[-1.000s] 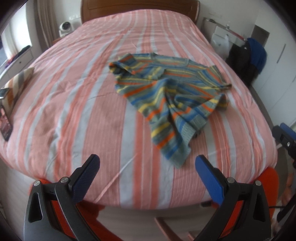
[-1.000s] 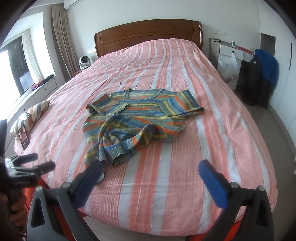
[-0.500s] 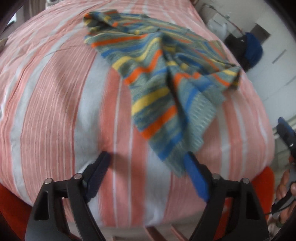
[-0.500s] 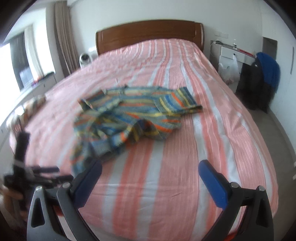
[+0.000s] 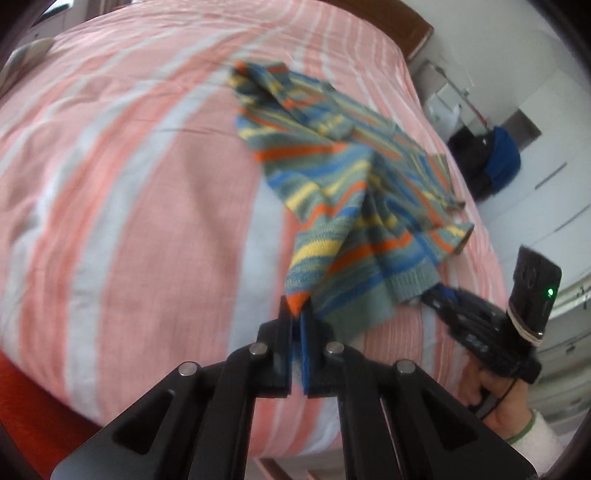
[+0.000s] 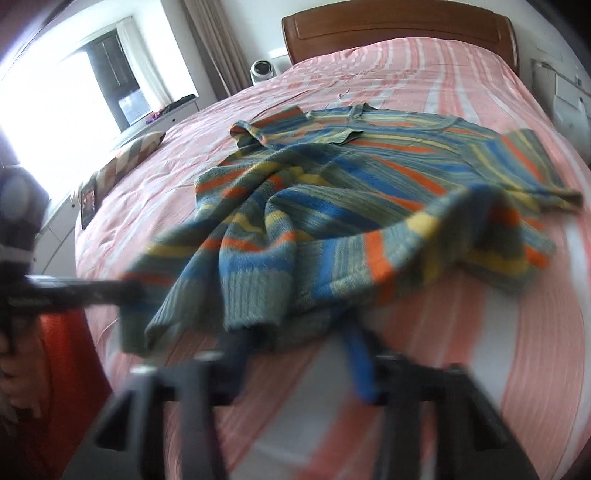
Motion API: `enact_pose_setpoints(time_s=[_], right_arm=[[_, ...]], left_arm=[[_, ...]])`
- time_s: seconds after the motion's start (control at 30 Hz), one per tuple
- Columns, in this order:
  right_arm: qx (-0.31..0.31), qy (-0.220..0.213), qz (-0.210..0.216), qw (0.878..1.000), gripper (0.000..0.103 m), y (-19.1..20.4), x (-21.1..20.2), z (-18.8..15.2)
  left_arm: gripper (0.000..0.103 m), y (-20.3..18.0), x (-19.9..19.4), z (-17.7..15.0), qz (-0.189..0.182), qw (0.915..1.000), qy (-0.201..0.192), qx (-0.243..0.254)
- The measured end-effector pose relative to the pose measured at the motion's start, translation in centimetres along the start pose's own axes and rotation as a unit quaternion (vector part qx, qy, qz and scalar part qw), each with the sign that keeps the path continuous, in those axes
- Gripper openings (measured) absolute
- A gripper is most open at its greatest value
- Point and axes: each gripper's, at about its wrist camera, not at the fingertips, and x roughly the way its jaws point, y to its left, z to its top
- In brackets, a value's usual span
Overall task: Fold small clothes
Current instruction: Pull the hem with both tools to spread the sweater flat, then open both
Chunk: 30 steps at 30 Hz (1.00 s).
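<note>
Fold not started yet, still at the grab stage. Small knitted sweater with blue, orange, yellow and grey-green stripes (image 5: 343,192) lies crumpled on the bed with the pink-and-white striped cover (image 5: 129,206), bunched toward the foot edge, neckline end pointing at the wooden headboard (image 6: 399,33). One sleeve is flopped over the body and the ribbed hem is rucked up; no flat layer anywhere. Left claw (image 5: 296,314): jaws have just been closing and are now pinched tight on an orange-striped corner of the sweater hem, the cloth rising in a tented ridge from the pinch. Right claw (image 6: 295,341): jaws have just been closing too, with the ribbed hem edge hanging between them; the frame is motion-blurred, but the blue pads look narrowed onto the fabric, so I read it as gripping the hem at the sweater's other lower corner. The left view shows the right claw tucked under the hem just beside that corner, a hand in a white cuff (image 5: 506,410) on its handle. My read: both hem corners secured, nothing else done. Left to do: lift and spread the sweater flat on the bed, square the sleeves, then the actual folds. Risk: the right grip may have caught only one layer.
</note>
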Motion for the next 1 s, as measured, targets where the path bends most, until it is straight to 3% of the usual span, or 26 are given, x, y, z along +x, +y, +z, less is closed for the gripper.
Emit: enact_pose_setpoints(time_s=[0.07,0.2,0.33,0.5,0.53,0.6,0.67,0.7,0.8,0.87,1.0], right_arm=[[0.014,0.006,0.028,0.999,0.011,-0.2,-2.3,-0.5],[0.010,0.027,0.049,0.998,0.009,0.3,-8.7,-3.6],[0.018,0.059,0.029,0.998,0.008,0.7,-12.8,-8.1],[0.055,0.069,-0.019,0.996,0.009,-0.4,-12.2,-11.5],[0.065,0.068,-0.025,0.995,0.011,-0.7,-12.0,-11.8],[0.084,0.061,-0.035,0.994,0.036,-1.4,-12.5,-12.3],[0.095,0.050,-0.039,0.993,0.051,-1.7,-12.8,-12.3],[0.099,0.043,-0.041,0.993,0.052,-1.9,-13.0,-12.2],[0.100,0.029,-0.055,0.993,0.053,-2.0,-13.7,-11.8],[0.101,0.018,-0.065,0.993,0.055,-2.0,-14.0,-11.6],[0.106,0.005,-0.068,0.992,0.056,-2.0,-13.9,-11.4]], left_arm=[[0.001,1.0,-0.9,0.1,-0.001,0.9999,0.001,0.010],[0.001,1.4,-2.3,-1.0,0.012,0.9985,0.022,0.049],[0.001,2.2,-1.6,-2.9,0.036,0.9956,0.051,0.070],[0.002,2.2,-0.3,-3.7,0.033,0.9958,0.059,0.062],[0.002,2.0,-0.6,-3.7,0.040,0.9956,0.052,0.067],[0.003,2.2,-1.1,-3.8,0.040,0.9958,0.045,0.069],[0.003,2.7,-1.3,-4.0,0.038,0.9964,0.045,0.061],[0.003,2.9,-1.2,-4.0,0.039,0.9965,0.046,0.057],[0.019,3.5,-0.9,-4.3,0.040,0.9968,0.052,0.045],[0.037,3.6,-1.1,-4.5,0.040,0.9971,0.050,0.042],[0.049,3.8,-1.8,-4.8,0.045,0.9972,0.042,0.042]])
